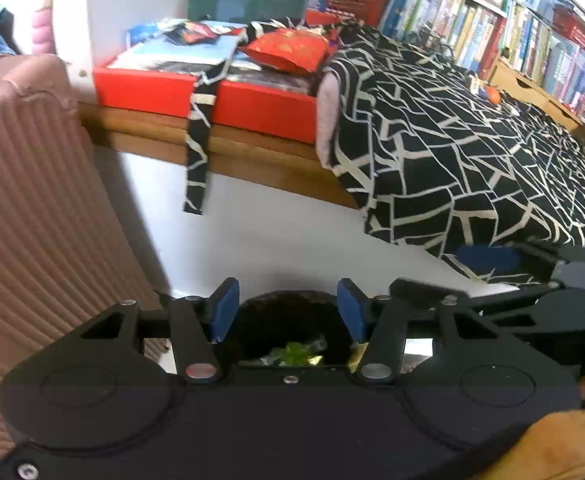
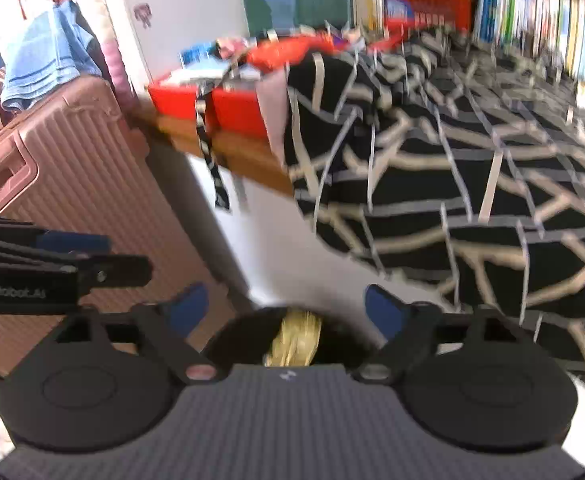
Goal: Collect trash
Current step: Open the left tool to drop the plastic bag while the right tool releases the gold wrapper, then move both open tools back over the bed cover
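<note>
On the left stands a pink suitcase (image 2: 72,176). The left gripper (image 1: 288,312) is half open and holds nothing; below it is a dark bin (image 1: 288,332) with green scraps. The right gripper (image 2: 286,312) is wide open, and a gold wrapper (image 2: 296,340) lies under it in the bin. If the wrapper catches the rim, it may fall on the floor.

Home bedroom: bed (image 1: 472,160) under black-and-white patterned cover, packed bookshelves (image 1: 532,32) along wall, pink ribbed suitcase (image 1: 32,200) beside it, blue towel (image 2: 48,60) hanging.
</note>
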